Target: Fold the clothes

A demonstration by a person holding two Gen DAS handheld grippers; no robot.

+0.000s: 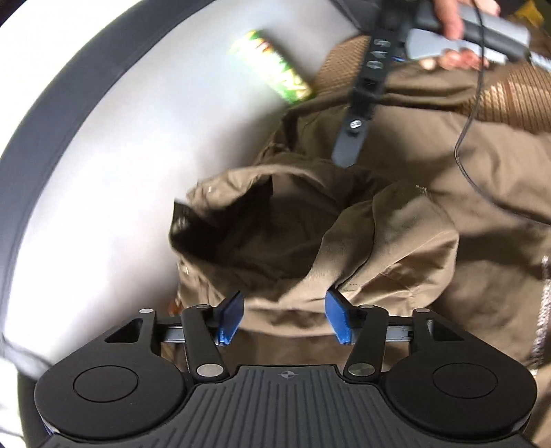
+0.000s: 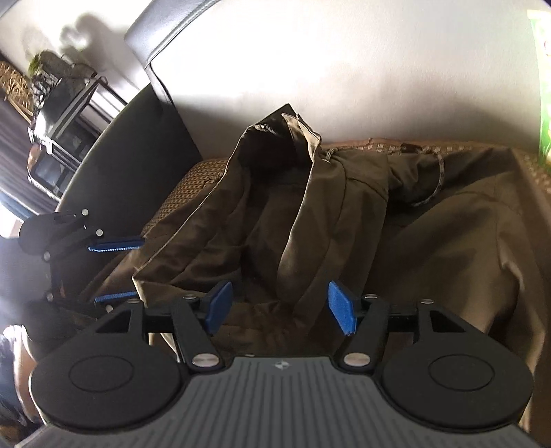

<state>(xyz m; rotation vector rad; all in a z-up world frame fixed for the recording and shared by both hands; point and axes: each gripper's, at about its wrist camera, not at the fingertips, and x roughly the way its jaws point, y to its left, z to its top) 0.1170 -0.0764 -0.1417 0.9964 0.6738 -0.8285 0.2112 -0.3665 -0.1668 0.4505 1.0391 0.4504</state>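
The left gripper (image 1: 284, 315) is held wide apart, with a fold of the brown jacket (image 1: 396, 241) lying between its blue pads (image 1: 339, 317), not pinched. The right gripper (image 2: 280, 306) is spread too, low over the same jacket (image 2: 310, 213). The jacket is heaped on a patterned cloth (image 2: 186, 193) on the white table (image 1: 120, 172), near its dark rim (image 1: 51, 131). Farther off, a green packet (image 1: 272, 67) is seen on the table by the jacket's far edge. A hand (image 1: 451, 20) is wrapped round the right gripper's grey handle.

Two close wrist views, shared jacket (image 1: 396, 241)
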